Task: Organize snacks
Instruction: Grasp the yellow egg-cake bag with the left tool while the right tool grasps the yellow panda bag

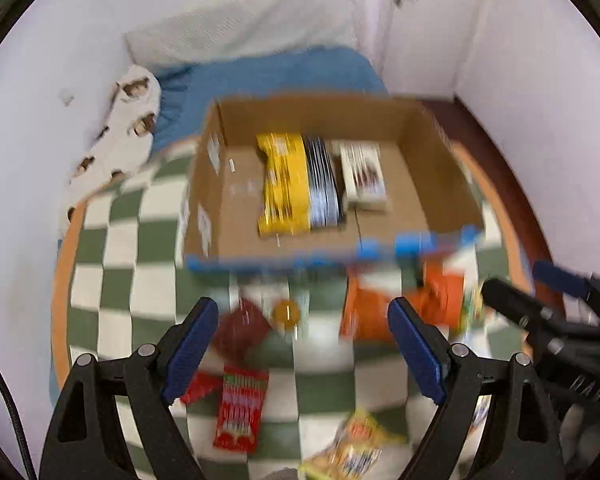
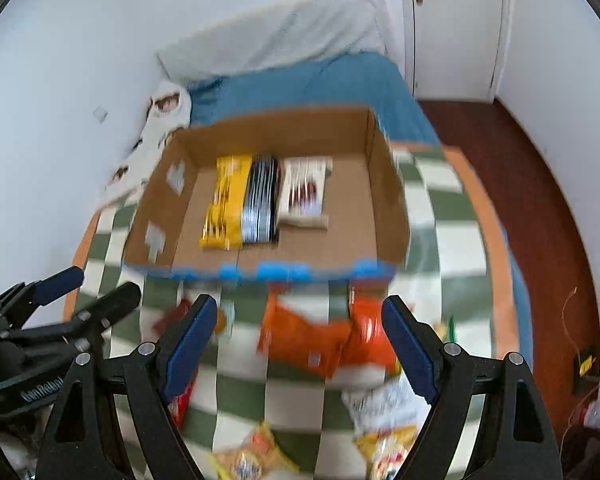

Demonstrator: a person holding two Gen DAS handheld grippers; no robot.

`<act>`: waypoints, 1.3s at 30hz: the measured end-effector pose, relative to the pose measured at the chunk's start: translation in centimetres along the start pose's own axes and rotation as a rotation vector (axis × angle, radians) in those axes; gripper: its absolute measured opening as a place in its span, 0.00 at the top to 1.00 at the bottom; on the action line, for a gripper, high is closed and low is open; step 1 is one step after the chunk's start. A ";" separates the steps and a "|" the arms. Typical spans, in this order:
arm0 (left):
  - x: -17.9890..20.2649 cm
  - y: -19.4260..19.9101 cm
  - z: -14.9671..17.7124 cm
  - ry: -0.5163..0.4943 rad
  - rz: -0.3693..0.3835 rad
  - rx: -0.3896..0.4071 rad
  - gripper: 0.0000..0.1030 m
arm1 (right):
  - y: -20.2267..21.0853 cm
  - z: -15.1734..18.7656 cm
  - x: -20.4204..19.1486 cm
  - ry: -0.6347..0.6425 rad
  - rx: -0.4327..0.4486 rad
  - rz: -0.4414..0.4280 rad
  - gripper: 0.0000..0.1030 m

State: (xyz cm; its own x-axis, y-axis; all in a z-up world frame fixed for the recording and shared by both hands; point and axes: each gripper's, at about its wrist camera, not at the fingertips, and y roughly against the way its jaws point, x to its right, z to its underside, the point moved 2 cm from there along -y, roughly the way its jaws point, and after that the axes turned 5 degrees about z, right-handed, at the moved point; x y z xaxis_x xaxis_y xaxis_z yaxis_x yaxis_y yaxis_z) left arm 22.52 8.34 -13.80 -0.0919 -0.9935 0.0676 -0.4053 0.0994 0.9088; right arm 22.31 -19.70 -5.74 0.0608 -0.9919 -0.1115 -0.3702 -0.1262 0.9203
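An open cardboard box (image 1: pixel 436 168) (image 2: pixel 384 188) with blue tape on its near rim sits on a green-and-white checkered blanket. Inside lie a yellow packet (image 1: pixel 284 184) (image 2: pixel 226 204), a dark striped packet (image 1: pixel 322 184) (image 2: pixel 260 200) and a white packet (image 1: pixel 364 176) (image 2: pixel 304 192). Loose snacks lie in front of the box: orange bags (image 1: pixel 364 312) (image 2: pixel 304 336), a dark red packet (image 1: pixel 240 328), a red packet (image 1: pixel 240 412) and yellow packets (image 1: pixel 352 452) (image 2: pixel 248 456). My left gripper (image 1: pixel 304 352) and right gripper (image 2: pixel 296 344) hover above these snacks, both open and holding nothing. Both views are blurred.
The blanket (image 1: pixel 140 216) (image 2: pixel 444 216) covers a bed with a blue sheet (image 1: pixel 260 76) and a white pillow (image 2: pixel 276 40) by the wall. A patterned white cushion (image 1: pixel 116 136) lies at the left. Dark red floor (image 2: pixel 540 184) and a white door (image 2: pixel 452 20) are on the right.
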 end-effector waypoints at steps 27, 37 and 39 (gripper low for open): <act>1.6 -17.7 14.7 0.042 0.043 -0.575 0.28 | -14.4 18.3 10.9 -0.038 -0.474 0.095 0.40; -0.1 -17.8 18.3 0.173 0.149 -0.670 0.28 | -15.4 20.9 10.6 -0.161 -0.577 -0.012 0.23; 0.0 -18.1 18.8 0.185 0.143 -0.662 0.28 | -15.7 21.1 10.4 -0.153 -0.585 -0.009 0.23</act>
State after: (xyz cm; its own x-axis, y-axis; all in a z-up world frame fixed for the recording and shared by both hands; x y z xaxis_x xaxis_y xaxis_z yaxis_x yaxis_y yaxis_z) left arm 12.81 7.60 -38.01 0.0774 -0.9722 0.2208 0.2433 0.2332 0.9415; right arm 9.15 -28.33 -29.24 -0.0886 -0.9871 -0.1333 0.2033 -0.1489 0.9677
